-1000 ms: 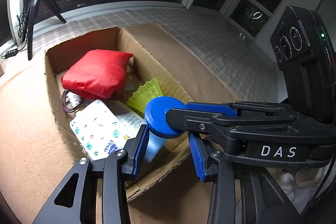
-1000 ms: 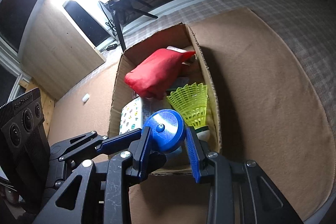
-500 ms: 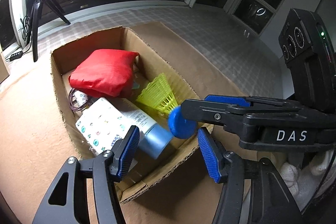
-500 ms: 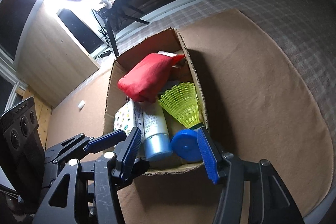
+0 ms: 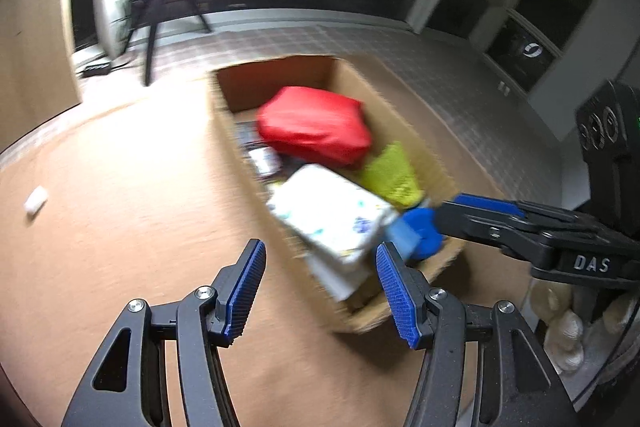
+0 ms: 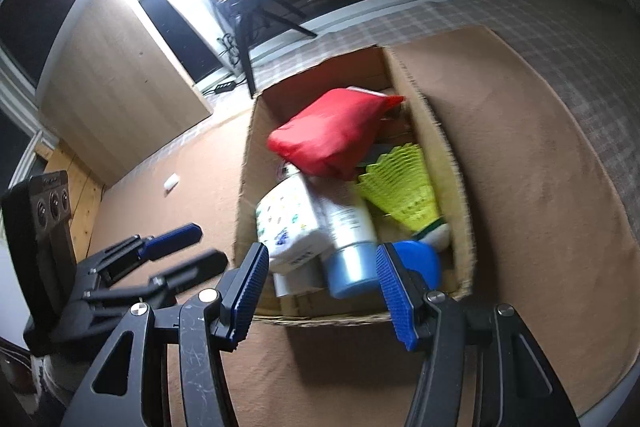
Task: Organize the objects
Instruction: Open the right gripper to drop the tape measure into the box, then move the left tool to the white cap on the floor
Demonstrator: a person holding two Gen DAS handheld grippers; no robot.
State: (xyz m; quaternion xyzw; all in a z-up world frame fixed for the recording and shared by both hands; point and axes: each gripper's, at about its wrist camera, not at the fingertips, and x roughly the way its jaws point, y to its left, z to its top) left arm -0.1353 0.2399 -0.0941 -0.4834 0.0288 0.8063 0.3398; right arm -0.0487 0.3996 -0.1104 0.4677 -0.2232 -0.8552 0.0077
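Both tools are spread wide and hold nothing: the right tool (image 6: 318, 285) points at the near end of the cardboard box (image 6: 460, 187), while the left tool (image 5: 320, 291) sits lower left of it, over the brown carpet (image 5: 120, 227). Inside the box lie a red pouch (image 6: 332, 135), a yellow-green shuttlecock (image 6: 400, 187), a patterned white pack (image 6: 286, 217), a bottle (image 6: 350, 227) and a blue cap (image 6: 420, 261) in the near right corner.

- Cardboard box (image 6: 460, 187): matt brown, rough torn rim
- Red pouch (image 6: 332, 131): soft cloth, slight sheen
- Shuttlecock (image 6: 400, 187): ribbed yellow-green plastic
- Blue lid (image 6: 420, 259): smooth plastic
- Right tool (image 6: 320, 283): matt black frame, ribbed blue pads (image 6: 396, 291)
- Carpet (image 6: 540, 187): matt brown pile
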